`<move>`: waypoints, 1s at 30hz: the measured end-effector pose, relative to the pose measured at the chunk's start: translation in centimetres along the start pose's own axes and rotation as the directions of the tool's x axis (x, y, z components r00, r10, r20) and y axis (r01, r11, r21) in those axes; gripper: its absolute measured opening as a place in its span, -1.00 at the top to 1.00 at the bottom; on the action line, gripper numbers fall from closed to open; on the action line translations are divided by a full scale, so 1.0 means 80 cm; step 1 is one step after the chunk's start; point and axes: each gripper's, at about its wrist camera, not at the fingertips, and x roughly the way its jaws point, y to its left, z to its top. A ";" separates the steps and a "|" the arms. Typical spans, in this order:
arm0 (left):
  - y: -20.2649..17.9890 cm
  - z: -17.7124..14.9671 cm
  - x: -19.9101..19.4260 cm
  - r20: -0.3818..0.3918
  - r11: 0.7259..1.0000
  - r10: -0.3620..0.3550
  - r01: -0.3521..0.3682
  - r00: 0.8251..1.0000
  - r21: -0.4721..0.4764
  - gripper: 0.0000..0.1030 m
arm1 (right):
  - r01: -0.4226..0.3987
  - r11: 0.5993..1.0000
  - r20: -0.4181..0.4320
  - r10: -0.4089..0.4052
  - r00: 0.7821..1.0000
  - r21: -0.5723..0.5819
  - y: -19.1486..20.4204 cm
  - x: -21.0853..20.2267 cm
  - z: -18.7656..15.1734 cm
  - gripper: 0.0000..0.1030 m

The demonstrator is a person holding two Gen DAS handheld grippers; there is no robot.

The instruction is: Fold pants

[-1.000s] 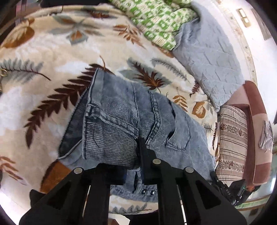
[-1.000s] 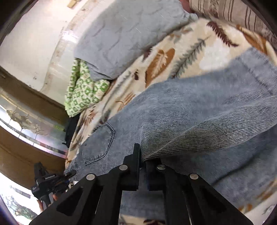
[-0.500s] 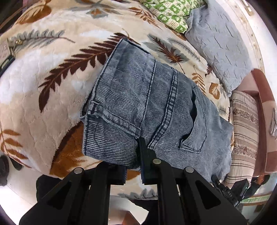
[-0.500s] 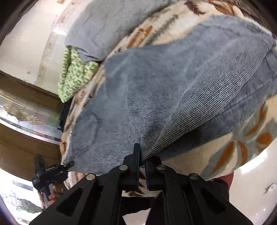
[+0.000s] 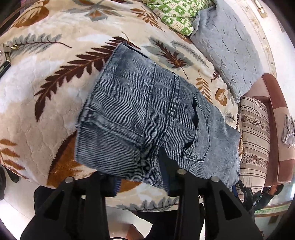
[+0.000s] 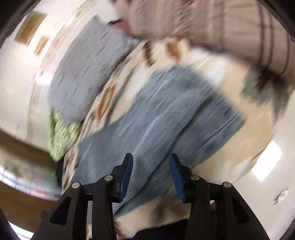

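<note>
1. The pants (image 5: 147,118) are grey-blue jeans lying folded on the blanket (image 5: 46,83), near its front edge, with a back pocket (image 5: 199,133) facing up on the right part.
2. In the right wrist view the pants (image 6: 162,120) show as a long folded band across the blanket (image 6: 239,147); this view is blurred, so seams and edges are not clear.
3. The left gripper (image 5: 143,177) stands with its jaws wide apart. The near edge of the pants hangs over the gap between them, and I cannot tell if the cloth touches the fingers (image 5: 171,177).
4. The right gripper (image 6: 150,175) is also spread wide, with blue pads (image 6: 126,175) showing. The pants are seen between and beyond the fingers, but nothing is pinched.
5. The blanket is cream with brown and grey leaves.
6. Behind the pants lies a grey pillow (image 5: 228,55), and beside it a green and white cloth (image 5: 177,16).
7. At the right there is a striped pillow (image 5: 254,138) against a brown headboard (image 5: 278,118).
8. The grey pillow (image 6: 86,73) and the green cloth (image 6: 60,134) appear also in the right wrist view, both blurred.
</note>
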 end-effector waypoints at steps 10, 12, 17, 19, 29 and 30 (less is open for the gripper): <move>-0.022 0.021 0.003 0.016 0.998 0.052 -0.051 0.999 -0.019 0.81 | 0.086 0.996 0.031 -0.085 0.996 -0.037 -0.002 0.019 0.067 0.84; -0.027 0.026 -0.008 0.024 0.999 0.047 -0.047 0.999 -0.018 0.84 | 0.080 0.988 0.079 -0.070 0.994 -0.133 0.023 -0.010 0.077 0.85; -0.035 0.016 -0.025 0.069 0.997 0.068 -0.070 0.995 0.028 0.84 | 0.188 0.921 0.197 -0.125 0.972 -0.342 0.054 -0.065 0.054 0.85; -0.029 0.011 -0.012 0.044 0.996 0.084 -0.085 0.996 0.016 0.84 | 0.209 0.920 0.187 -0.153 0.970 -0.332 0.037 -0.058 0.043 0.85; -0.019 0.000 0.018 0.023 0.988 0.149 -0.150 0.989 0.042 0.81 | 0.252 0.939 0.104 -0.233 0.967 -0.233 -0.043 0.003 0.016 0.83; -0.019 0.000 0.021 0.020 0.987 0.154 -0.155 0.988 0.045 0.80 | 0.255 0.938 0.108 -0.236 0.966 -0.233 -0.044 0.007 0.014 0.83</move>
